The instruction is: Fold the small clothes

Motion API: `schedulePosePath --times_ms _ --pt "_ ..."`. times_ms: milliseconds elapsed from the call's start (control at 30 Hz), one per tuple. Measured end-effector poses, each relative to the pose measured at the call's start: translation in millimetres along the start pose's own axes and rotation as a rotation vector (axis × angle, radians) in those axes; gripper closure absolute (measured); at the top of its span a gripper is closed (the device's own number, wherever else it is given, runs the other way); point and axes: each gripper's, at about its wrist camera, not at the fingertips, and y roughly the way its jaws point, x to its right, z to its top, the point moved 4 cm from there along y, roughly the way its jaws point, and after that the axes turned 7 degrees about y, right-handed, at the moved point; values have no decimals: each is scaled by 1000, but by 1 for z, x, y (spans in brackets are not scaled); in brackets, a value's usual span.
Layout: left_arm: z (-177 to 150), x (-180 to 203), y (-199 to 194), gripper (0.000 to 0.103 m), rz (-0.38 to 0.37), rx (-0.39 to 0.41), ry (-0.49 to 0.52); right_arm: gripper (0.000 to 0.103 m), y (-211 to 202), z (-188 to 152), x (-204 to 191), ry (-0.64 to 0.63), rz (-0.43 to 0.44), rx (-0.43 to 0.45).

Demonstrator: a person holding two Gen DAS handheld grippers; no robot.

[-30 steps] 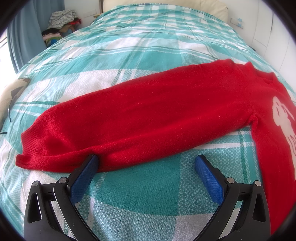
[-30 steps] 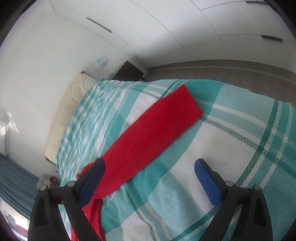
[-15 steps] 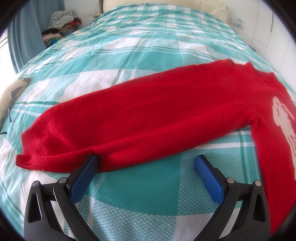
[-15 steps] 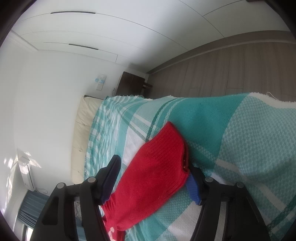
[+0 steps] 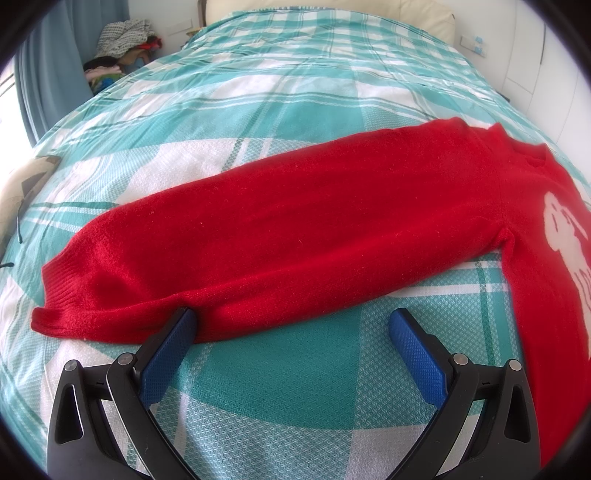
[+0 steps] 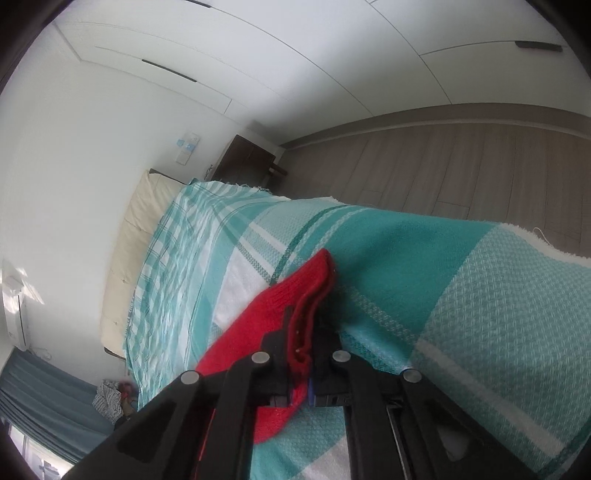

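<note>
A red knitted sweater [image 5: 295, 229] lies flat on the teal plaid bedspread [image 5: 280, 110], one long sleeve stretched to the left and a white print on its body at the right edge. My left gripper [image 5: 291, 328] hovers open just in front of that sleeve; its left fingertip touches the sleeve's near edge, close to the cuff. In the right wrist view my right gripper [image 6: 301, 328] is shut on the cuff of the sweater's other sleeve [image 6: 295, 302], whose ribbed end bunches between the jaws.
A cream headboard [image 5: 332, 11] stands at the far end of the bed. A pile of clothes [image 5: 122, 48] lies beside a blue curtain at the back left. White wardrobe doors [image 6: 332, 74], a dark nightstand [image 6: 247, 162] and wooden floor [image 6: 443, 162] lie beyond the bed's edge.
My right gripper moved forward along the sleeve to its cuff and went from wide open to shut on it. The left gripper and the sleeve before it stayed put.
</note>
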Motion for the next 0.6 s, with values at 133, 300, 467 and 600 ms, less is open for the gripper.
schedulePosePath --times_ms 133,300,467,600 --pt "0 0 0 0 0 0 0 98 -4 -9 -18 -40 27 2" --pt "0 0 0 0 2 0 1 98 -5 -24 -40 -99 59 -11" --pt "0 0 0 0 4 1 2 98 -1 -46 -90 -194 110 -72" --pt "1 -2 1 0 -7 -8 -7 98 4 -81 -173 -344 194 -135"
